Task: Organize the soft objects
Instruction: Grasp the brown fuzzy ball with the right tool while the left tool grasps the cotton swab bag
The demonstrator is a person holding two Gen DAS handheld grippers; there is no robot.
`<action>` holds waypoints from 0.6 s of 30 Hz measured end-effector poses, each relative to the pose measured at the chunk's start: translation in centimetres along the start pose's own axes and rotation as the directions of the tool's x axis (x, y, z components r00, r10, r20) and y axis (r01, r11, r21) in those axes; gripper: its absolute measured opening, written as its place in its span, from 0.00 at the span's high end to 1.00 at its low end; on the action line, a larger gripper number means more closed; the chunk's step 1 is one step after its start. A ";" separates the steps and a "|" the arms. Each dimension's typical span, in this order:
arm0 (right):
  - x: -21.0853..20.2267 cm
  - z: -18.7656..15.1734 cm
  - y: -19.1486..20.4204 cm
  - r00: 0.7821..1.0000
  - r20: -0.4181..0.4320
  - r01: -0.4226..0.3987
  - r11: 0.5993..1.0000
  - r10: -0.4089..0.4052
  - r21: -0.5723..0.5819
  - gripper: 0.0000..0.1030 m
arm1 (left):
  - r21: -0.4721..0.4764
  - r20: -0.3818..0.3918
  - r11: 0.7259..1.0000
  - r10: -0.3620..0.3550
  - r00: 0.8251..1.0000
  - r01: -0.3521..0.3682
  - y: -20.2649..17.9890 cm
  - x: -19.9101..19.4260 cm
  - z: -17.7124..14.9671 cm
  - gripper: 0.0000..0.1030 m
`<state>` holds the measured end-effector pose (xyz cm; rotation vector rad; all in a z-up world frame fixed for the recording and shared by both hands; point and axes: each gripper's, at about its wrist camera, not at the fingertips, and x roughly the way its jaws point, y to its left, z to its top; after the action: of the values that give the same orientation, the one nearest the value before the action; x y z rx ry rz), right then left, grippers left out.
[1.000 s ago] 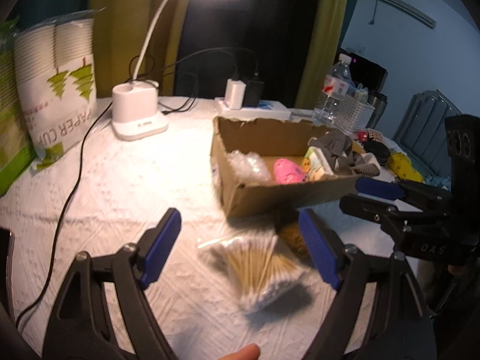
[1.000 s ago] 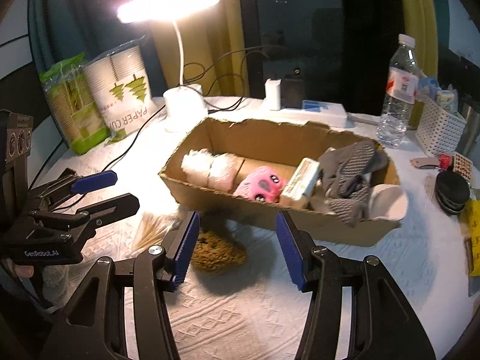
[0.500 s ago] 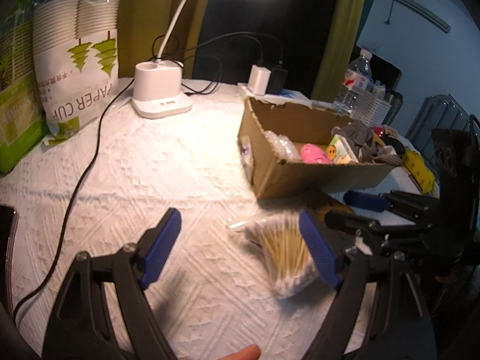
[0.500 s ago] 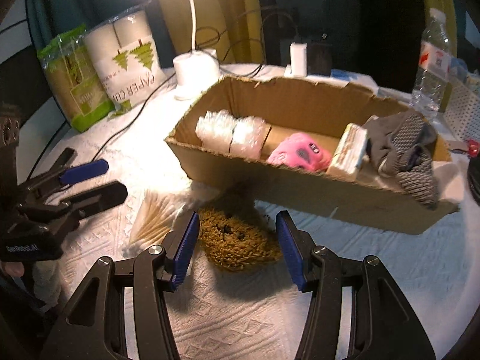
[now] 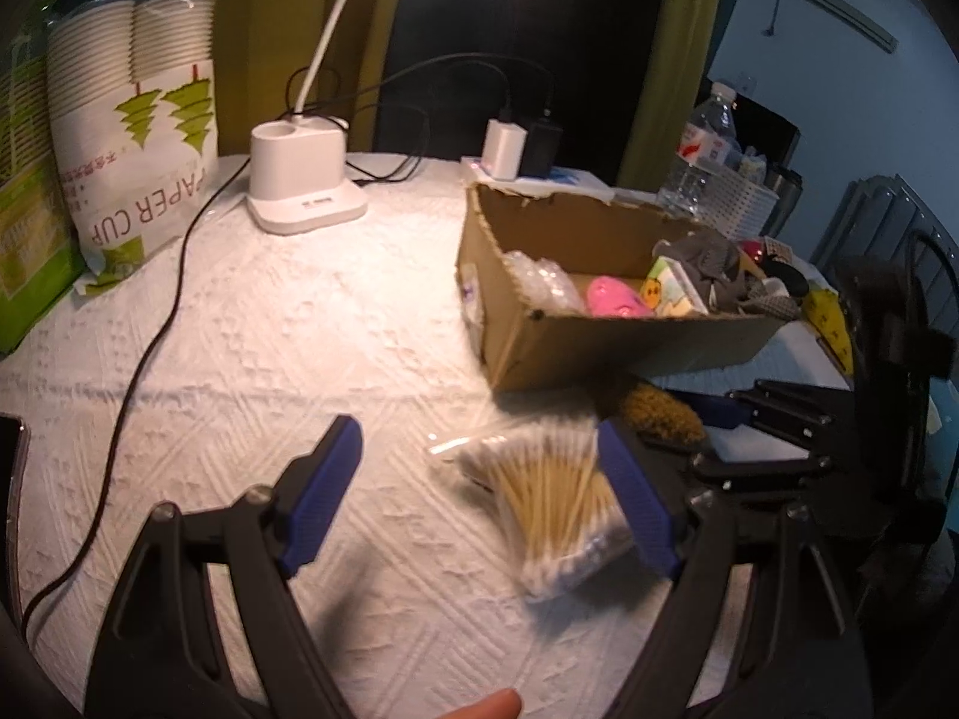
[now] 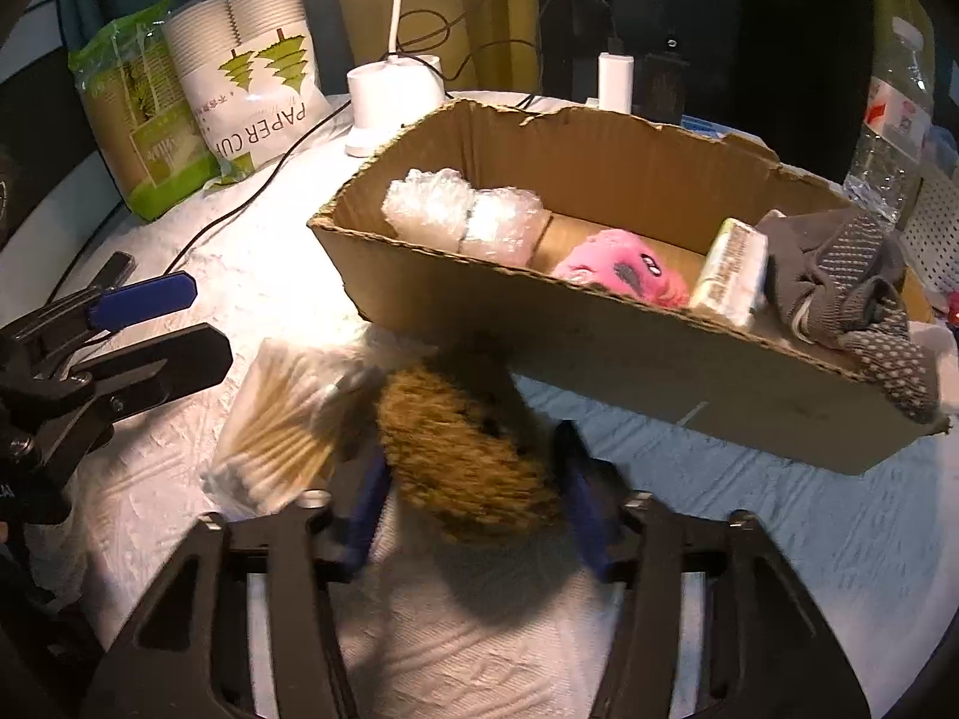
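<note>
A brown furry plush toy point(image 6: 467, 449) lies on the white cloth in front of the cardboard box point(image 6: 629, 353). My right gripper point(image 6: 473, 491) is open with its blue pads on either side of the toy. The toy also shows in the left wrist view point(image 5: 659, 413). The box holds bubble wrap point(image 6: 461, 215), a pink plush point(image 6: 623, 269), a small carton point(image 6: 731, 269) and grey socks point(image 6: 851, 287). A bag of cotton swabs point(image 5: 557, 503) lies beside my open, empty left gripper point(image 5: 479, 491).
A white lamp base point(image 5: 299, 186) with a black cable, a paper cup pack point(image 5: 132, 138) and a green bag stand at the back left. A water bottle point(image 5: 701, 150) and white basket stand behind the box. The box point(image 5: 599, 299) sits right of centre.
My right gripper moved forward and down, so the brown plush now sits between its pads. My left gripper drifted left; the swab bag now lies near its right pad.
</note>
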<state>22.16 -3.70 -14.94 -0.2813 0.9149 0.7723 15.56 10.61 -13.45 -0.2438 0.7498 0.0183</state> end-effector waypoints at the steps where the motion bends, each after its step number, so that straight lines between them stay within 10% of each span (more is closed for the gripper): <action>1: -0.2 -0.1 -0.3 1.000 0.002 -0.010 1.000 0.010 0.004 0.55 | 0.007 -0.006 1.000 -0.001 1.000 0.001 -0.4 0.2 0.0 0.20; 18: -4.6 -2.0 -3.7 0.996 0.092 -0.022 0.998 0.017 0.056 0.59 | 0.065 -0.113 0.997 0.045 0.993 -0.037 -4.8 4.1 -0.4 0.20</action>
<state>21.87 -9.58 -12.83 -0.1854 0.8528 0.7693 18.76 5.60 -15.50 -0.1705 0.8676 0.0200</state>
